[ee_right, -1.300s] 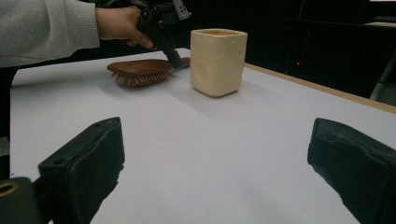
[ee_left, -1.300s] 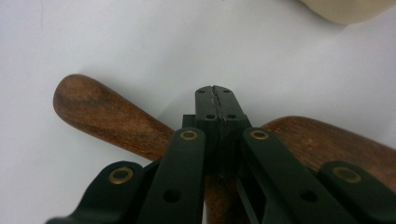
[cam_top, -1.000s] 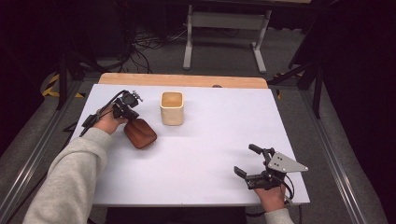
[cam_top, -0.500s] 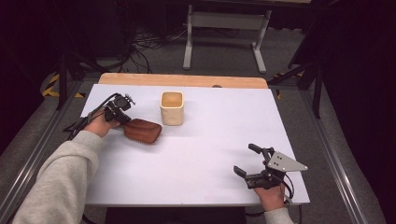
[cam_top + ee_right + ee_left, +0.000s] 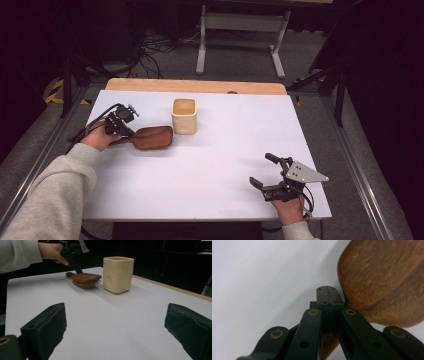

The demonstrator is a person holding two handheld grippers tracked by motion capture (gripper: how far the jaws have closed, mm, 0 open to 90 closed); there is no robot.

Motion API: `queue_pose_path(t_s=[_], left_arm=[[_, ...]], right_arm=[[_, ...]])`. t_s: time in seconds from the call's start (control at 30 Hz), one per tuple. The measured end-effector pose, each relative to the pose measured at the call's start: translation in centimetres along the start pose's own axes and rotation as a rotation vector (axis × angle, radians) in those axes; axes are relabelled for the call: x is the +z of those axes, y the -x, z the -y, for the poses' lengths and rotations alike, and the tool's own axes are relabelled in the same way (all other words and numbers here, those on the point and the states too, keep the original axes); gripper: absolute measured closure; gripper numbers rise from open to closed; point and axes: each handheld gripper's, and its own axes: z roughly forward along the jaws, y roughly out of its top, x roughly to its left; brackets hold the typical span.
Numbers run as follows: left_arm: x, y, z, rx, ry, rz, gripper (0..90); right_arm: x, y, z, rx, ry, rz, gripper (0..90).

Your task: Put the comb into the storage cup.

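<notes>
Hairbrush (image 5: 150,137) lies bristles-down (head toward the cup (image 5: 184,115)), handle clamped by the left gripper (image 5: 121,131).

We see the white table (image 5: 210,175) brightly and evenly lit from above, while everything around the table sinks into near black. Beside the cream cup (image 5: 184,115) a soft, short shadow falls on the table, and a similar one lies under the brush (image 5: 150,137). In the left gripper view the brush's wood is slightly soft. In the right gripper view the near jaws blur, and the cup stays fairly sharp.
</notes>
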Motion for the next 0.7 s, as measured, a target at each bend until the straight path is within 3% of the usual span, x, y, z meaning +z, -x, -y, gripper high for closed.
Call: queue_pose_path(t_s=[0.43, 0.7], left_arm=[[-0.6, 1.1, 1.3, 0.022, -0.04, 0.04, 90.0], [-1.0, 1.8, 1.9, -0.001, -0.05, 0.062, 90.0]], right_arm=[[0.1, 0.0, -0.1, -0.001, 0.002, -0.004, 4.4], [0.1, 0.0, -0.1, -0.003, 0.004, -0.003, 4.4]])
